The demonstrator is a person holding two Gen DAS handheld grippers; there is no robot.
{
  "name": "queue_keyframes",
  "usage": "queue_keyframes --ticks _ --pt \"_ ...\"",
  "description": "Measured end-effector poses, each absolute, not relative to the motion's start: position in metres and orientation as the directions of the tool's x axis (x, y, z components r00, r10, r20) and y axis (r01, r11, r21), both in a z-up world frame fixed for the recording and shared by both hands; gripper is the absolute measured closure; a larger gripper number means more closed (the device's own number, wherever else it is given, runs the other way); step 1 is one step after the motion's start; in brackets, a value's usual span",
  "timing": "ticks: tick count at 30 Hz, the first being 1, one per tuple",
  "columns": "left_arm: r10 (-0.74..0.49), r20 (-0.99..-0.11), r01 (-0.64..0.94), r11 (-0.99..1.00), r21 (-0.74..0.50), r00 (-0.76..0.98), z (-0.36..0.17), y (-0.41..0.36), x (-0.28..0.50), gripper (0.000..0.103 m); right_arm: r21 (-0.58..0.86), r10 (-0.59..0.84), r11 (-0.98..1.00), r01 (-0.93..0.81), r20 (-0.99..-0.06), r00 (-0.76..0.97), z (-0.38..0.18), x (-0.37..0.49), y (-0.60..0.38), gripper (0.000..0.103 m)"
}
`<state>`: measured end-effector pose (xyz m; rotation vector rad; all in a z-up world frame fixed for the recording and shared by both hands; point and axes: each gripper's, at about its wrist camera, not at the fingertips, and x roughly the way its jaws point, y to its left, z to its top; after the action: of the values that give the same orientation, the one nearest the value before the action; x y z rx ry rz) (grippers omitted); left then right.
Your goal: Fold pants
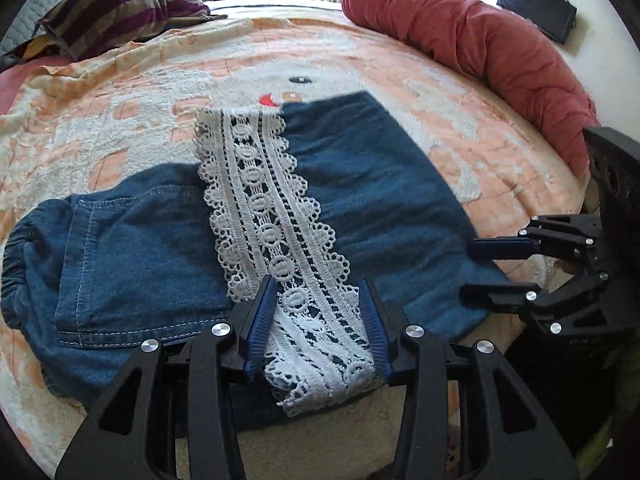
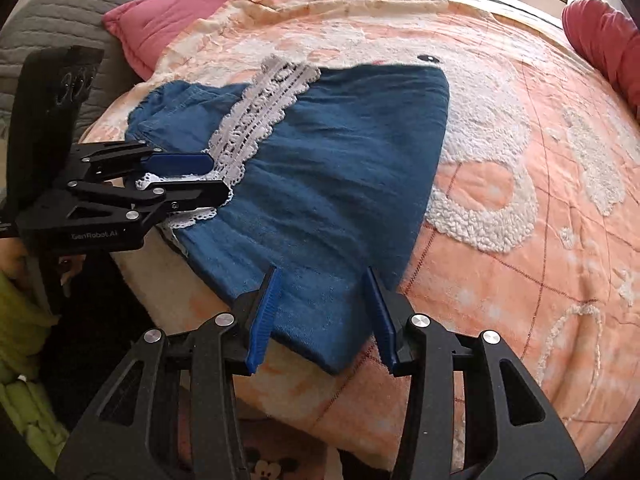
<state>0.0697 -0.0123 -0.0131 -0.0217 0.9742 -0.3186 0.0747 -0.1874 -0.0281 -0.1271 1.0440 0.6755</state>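
The blue denim pants (image 1: 140, 248) lie folded on the peach blanket, with a white lace band (image 1: 256, 184) running down the middle. The elastic waist is at the far left, beside a back pocket. My left gripper (image 1: 317, 282) stands open at the near edge; the lace lies flat between its blue pads and is not pinched. In the right wrist view the pants (image 2: 340, 160) and lace (image 2: 260, 108) show again. My right gripper (image 2: 322, 270) is open astride the near denim edge. Each gripper shows in the other's view: the right gripper (image 1: 469, 270), the left gripper (image 2: 219, 176).
A long red bolster (image 1: 480, 40) curves along the far right of the bed. A striped blanket (image 1: 112, 12) is heaped at the back left, and a pink pillow (image 2: 148, 28) lies beside it. The peach blanket (image 2: 520, 240) spreads to the right of the pants. The bed's near edge runs just below both grippers.
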Motion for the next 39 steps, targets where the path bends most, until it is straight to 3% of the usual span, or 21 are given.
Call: queue_keyframes --ticks 3,11,21,39 --pt "-0.295 -0.771 0.275 0.948 -0.161 0.565 0.002 -0.014 0.065 0.051 0.256 0.514 0.785 -0.564 -0.777 0.363 -0.013 0.073 -0.194 0.055" --pt "-0.306 -0.774 0.306 0.94 -0.152 0.554 0.002 -0.025 0.063 0.05 0.267 0.53 0.821 -0.504 -0.683 0.502 0.017 0.084 -0.208 0.044" --pt "-0.263 -0.825 0.332 0.938 -0.097 0.501 -0.018 -0.038 0.063 0.05 0.139 0.447 0.829 -0.542 -0.748 0.491 0.035 0.143 -0.163 0.042" --pt "-0.287 -0.821 0.326 0.936 -0.132 0.493 -0.017 -0.036 0.064 0.05 0.048 0.255 0.89 -0.454 -0.877 0.406 -0.042 0.24 -0.122 0.043"
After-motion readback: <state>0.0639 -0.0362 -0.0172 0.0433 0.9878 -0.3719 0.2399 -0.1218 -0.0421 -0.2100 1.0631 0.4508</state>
